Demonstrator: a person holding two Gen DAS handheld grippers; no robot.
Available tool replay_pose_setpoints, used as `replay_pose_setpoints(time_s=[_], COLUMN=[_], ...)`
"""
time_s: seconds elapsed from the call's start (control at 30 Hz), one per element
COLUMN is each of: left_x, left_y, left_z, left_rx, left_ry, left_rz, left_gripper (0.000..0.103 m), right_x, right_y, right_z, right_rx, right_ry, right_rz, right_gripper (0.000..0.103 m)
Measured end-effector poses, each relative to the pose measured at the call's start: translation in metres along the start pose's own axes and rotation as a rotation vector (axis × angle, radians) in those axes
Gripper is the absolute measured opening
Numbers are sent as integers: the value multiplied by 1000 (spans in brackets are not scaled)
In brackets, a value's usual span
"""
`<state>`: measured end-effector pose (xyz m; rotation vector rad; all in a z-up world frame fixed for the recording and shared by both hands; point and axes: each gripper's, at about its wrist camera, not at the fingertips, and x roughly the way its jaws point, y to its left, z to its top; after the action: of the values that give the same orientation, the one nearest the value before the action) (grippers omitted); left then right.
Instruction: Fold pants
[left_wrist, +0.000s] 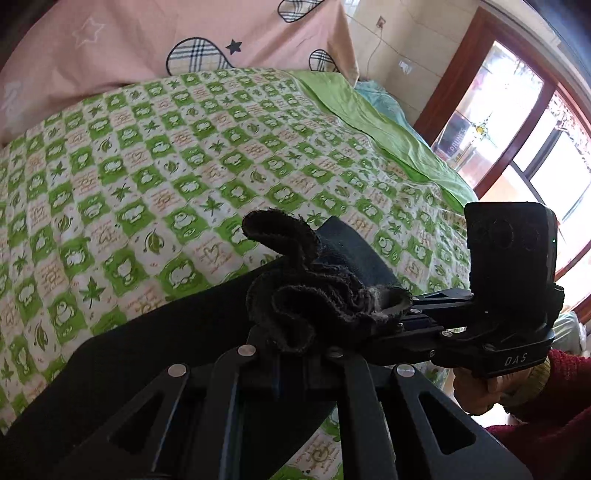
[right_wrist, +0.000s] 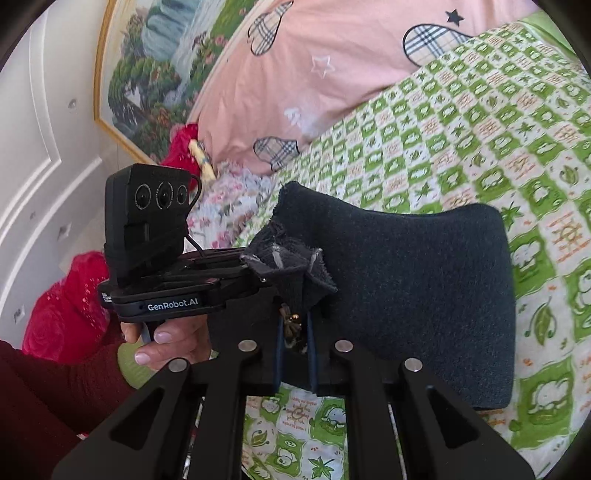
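Note:
Dark navy pants (right_wrist: 406, 288) lie partly folded on a green-and-white patterned bedsheet (left_wrist: 166, 177). My left gripper (left_wrist: 295, 328) is shut on a bunched, frayed edge of the pants (left_wrist: 306, 302), held above the bed. My right gripper (right_wrist: 295, 291) is shut on another bunched edge of the same pants right beside it. Each gripper shows in the other's view: the right one (left_wrist: 410, 314) comes in from the right, the left one (right_wrist: 255, 273) from the left. The fingertips of both are hidden in the cloth.
A pink quilt (left_wrist: 166, 37) with plaid hearts lies at the head of the bed. A red cushion (right_wrist: 66, 306) and floral bedding (right_wrist: 229, 206) sit at the bed's side. A wood-framed window (left_wrist: 517, 147) is to the right. A framed landscape painting (right_wrist: 159, 66) hangs on the wall.

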<state>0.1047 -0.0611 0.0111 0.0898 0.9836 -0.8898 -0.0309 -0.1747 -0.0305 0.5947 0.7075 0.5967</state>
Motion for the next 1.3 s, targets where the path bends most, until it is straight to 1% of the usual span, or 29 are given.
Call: replay_pose_setpoints(time_s=[0.23, 0.47, 0.6, 0.63, 0.7, 0.77, 0.8, 0.83, 0.87, 1.0, 1.2, 1.27, 1.3], left_x=[6, 12, 5, 3, -5, -14, -18, -21, -25, -40, -67, -77, -82], left_y=[14, 20, 26, 28, 34, 42, 45, 47, 50, 57, 65, 67, 68], left_z=[-19, -36, -45, -47, -51, -55, -59, -61, -66, -82, -108, -118, -122], left_rx=[-49, -98, -148, -159, -193, -233, -251, -262, -279, -337, -426, -464, -481], left_ry=[11, 21, 8, 3, -12, -26, -31, -35, -41, -62, -109, -126, -134], left_rz=[44, 96, 124, 133, 141, 152, 159, 165, 176, 183, 207, 213, 221], left_gripper=[7, 8, 12, 14, 14, 15, 15, 14, 14, 14, 14, 17, 21], right_x=[26, 39, 43, 44, 46, 48, 49, 50, 52, 60, 68, 71, 73], right_y=[0, -2, -1, -1, 1, 5, 8, 12, 16, 26, 40, 45, 47], right_z=[-4, -11, -13, -13, -13, -13, -13, -13, -14, -16, -16, -14, -13], right_rx=[-14, -8, -16, -13, -11, -19, -27, -38, -46, -58, -77, -88, -93], right_ry=[78, 137, 158, 163, 168, 173, 177, 180, 185, 211, 230, 234, 237], right_rz=[-45, -83, -94, -94, -89, -85, -82, -79, -75, -42, -23, -19, -18], right_gripper=[12, 13, 15, 18, 24, 36, 38, 44, 46, 46, 46, 46, 46])
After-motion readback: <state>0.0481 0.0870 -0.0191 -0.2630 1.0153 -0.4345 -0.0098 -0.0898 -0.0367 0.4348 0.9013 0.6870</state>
